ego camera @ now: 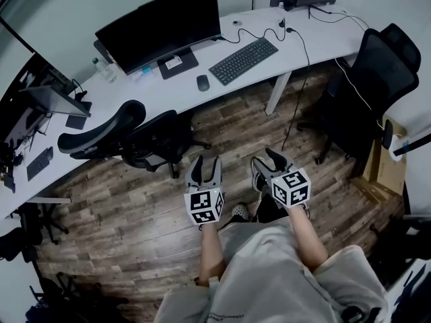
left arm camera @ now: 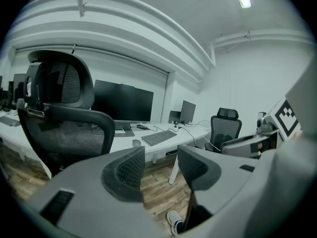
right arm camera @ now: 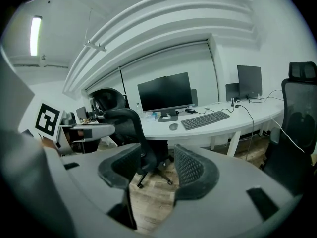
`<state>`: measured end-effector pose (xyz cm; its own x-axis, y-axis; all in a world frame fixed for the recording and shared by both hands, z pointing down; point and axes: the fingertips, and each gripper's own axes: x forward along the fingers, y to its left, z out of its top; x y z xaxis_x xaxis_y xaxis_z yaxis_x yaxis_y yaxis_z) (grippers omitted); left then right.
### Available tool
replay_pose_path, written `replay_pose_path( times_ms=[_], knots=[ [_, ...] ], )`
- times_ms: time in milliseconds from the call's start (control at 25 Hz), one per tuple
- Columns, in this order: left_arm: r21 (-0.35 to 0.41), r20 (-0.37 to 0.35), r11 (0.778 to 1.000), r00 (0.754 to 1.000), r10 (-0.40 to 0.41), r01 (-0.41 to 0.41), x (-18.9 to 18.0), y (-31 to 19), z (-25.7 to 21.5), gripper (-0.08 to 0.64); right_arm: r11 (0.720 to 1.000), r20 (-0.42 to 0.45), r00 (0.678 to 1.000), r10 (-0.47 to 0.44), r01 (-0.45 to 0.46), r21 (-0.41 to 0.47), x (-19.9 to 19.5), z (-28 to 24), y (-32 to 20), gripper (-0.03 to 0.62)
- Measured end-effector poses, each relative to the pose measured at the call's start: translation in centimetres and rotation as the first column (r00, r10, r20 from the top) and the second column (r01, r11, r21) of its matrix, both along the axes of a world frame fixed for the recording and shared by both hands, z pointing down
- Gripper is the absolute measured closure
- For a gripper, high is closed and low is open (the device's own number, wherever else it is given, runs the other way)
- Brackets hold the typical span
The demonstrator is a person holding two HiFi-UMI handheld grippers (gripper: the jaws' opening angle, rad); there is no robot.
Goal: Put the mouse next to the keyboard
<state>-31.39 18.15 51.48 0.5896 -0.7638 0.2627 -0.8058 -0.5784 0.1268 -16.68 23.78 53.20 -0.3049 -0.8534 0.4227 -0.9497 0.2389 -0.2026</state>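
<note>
A dark mouse point(ego camera: 203, 82) lies on the white desk point(ego camera: 316, 36), just left of the black keyboard point(ego camera: 243, 60). The right gripper view shows the mouse point(right arm camera: 173, 126) and keyboard point(right arm camera: 205, 119) far ahead; the left gripper view shows the mouse point(left arm camera: 136, 143) and keyboard point(left arm camera: 158, 137) beyond a chair. My left gripper point(ego camera: 205, 169) and right gripper point(ego camera: 267, 163) hover over the wooden floor, well short of the desk. Both stand open with nothing between their jaws.
A black office chair point(ego camera: 128, 138) stands between me and the desk's left part; another chair point(ego camera: 374, 86) is at the right. A large monitor point(ego camera: 161, 27) sits behind the keyboard, with cables trailing off the desk. A shoe point(ego camera: 240, 211) shows below the grippers.
</note>
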Motion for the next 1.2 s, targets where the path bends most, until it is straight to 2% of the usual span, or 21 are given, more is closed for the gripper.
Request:
replay_pose_path(
  times_ms=[240, 440, 520, 600, 720, 960, 1200],
  knots=[
    [-0.009, 0.029, 0.999, 0.999, -0.044, 0.045, 0.0, -3.1, 0.3, 0.351, 0.999, 0.018, 0.999, -0.034, 0.034, 0.002, 0.5, 0.2, -3.5, 0.365],
    [-0.011, 0.085, 0.999, 0.996, -0.030, 0.031, 2.8, -6.5, 1.1, 0.351, 1.000, 0.040, 0.999, -0.014, 0.014, 0.003, 3.2, 0.6, -8.2, 0.310],
    [-0.024, 0.096, 0.999, 0.995, -0.022, 0.024, 4.1, -8.2, 1.6, 0.351, 1.000, 0.060, 0.998, 0.019, -0.019, 0.014, 4.9, 0.6, -10.2, 0.312],
    [-0.030, 0.120, 0.999, 0.993, -0.013, 0.017, 5.2, -10.0, 1.9, 0.351, 0.997, 0.094, 0.994, 0.064, -0.067, 0.030, 6.8, 0.2, -12.2, 0.342],
    [-0.037, 0.153, 0.999, 0.988, -0.023, 0.029, 6.3, -13.2, 2.2, 0.351, 0.995, 0.128, 0.988, 0.084, -0.091, 0.051, 9.4, -0.5, -15.7, 0.356],
    [-0.068, 0.141, 0.993, 0.986, -0.090, 0.101, 9.2, -19.3, 1.6, 0.351, 0.996, 0.166, 0.984, 0.060, -0.069, 0.051, 14.2, -1.0, -22.3, 0.341],
    [-0.055, 0.210, 0.989, 0.970, -0.123, 0.137, 11.3, -23.1, 0.8, 0.351, 1.000, 0.249, 0.968, 0.014, -0.017, 0.010, 16.4, -0.4, -27.7, 0.325]
  ],
)
